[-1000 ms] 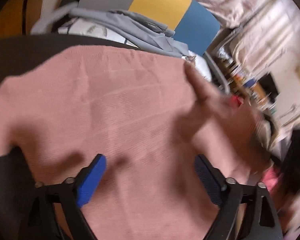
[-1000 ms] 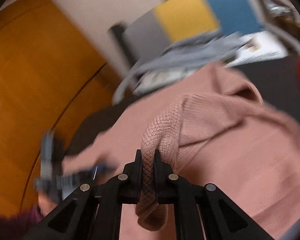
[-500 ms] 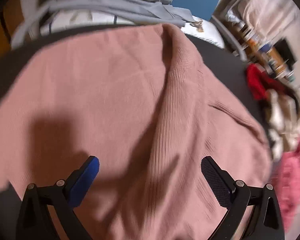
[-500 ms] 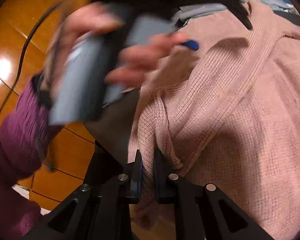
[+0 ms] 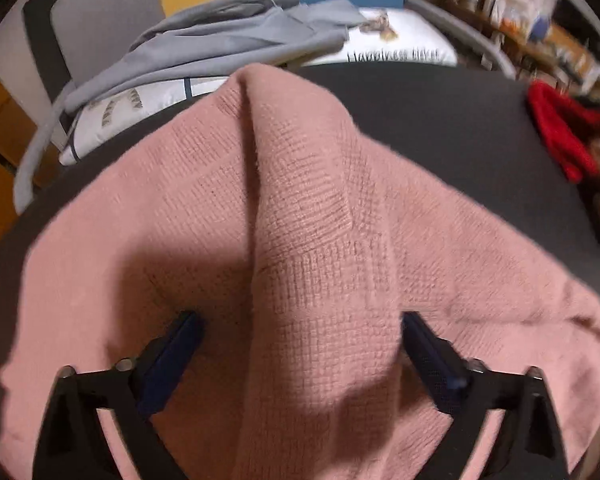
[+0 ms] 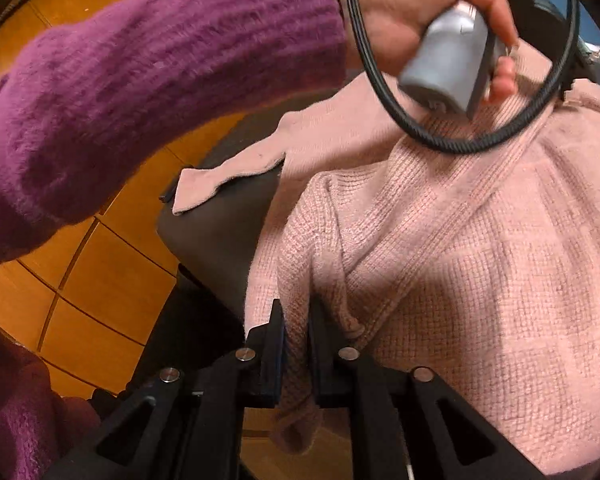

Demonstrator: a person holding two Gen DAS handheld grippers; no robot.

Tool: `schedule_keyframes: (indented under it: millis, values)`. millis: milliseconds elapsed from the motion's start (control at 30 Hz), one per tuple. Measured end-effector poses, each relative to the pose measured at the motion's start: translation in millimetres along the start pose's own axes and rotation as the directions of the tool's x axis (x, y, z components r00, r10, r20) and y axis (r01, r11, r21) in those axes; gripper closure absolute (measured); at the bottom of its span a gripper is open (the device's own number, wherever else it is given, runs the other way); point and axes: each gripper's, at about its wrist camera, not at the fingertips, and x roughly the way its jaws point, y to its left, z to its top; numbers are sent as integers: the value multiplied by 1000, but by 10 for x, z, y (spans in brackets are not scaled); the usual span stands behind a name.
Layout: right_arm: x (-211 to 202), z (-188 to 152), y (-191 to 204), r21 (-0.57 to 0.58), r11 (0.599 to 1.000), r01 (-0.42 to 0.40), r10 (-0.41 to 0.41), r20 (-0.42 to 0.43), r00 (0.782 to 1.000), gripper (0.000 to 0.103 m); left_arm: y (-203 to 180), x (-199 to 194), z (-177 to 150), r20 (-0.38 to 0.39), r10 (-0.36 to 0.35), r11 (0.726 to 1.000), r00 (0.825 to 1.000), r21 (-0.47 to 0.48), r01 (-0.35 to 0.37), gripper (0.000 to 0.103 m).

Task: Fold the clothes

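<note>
- the sweater [image 5: 204, 216] lies spread on the dark table [image 5: 460, 128], its near edge hanging over the side toward the floor [image 6: 112, 272].
- a sleeve [image 5: 320, 264] is laid as a raised ridge down the middle of the body — the step in hand looks like folding the sleeve in.
- the left gripper [image 5: 300, 344] straddles that ridge; its jaws have just been closing, yet the pads stand spread on either side of the knit and do not press it.
- the right gripper [image 6: 296, 344] pinches the sleeve's cuff end at the table edge; its jaws have just been opening a little, but the knit is gripped between them.
- the left hand [image 6: 428, 12] and a purple sleeve [image 6: 140, 80] reach across the right view.
- next, by judgement: the left jaws need to finish closing on the ridge — then both ends can be carried flat across the body.
- the loose knit may bunch if pulled unevenly.
</note>
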Motion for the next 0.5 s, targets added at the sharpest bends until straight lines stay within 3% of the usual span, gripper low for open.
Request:
schedule_keyframes:
  millis: [33,67,100,167,267,400,500]
  values:
    - [-18,7,14,-1,1000,3,-3,4,1000,84,42,-32,-6,3,-34,999,999,-13,34,45]
    - [-39,12,23,-1,1000,9,-9,9,1000,79,68,-70,-10,6,-34,999,999,-6,34,83]
    - [-70,8,13,-1,1000,26,-26,15,1000,77,98,-123,-1,3,-37,999,999,3,37,89]
    - [-160,-4,-27,-3,998,57,-56,35,998,77,153,-250,34,14,-93,996,996,-16,93,90]
    - [-411,-26,-122,29,995,95,-97,112,989,77,275,-699,48,104,-199,979,975,-29,203,90]
    - [-837,-44,-343,125,983,135,-162,238,958,76,514,-1390,-61,231,-302,949,925,-25,316,90]
    - [-1122,-8,-487,191,966,174,-227,308,924,75,803,-1867,-313,308,-366,916,878,-49,398,90]
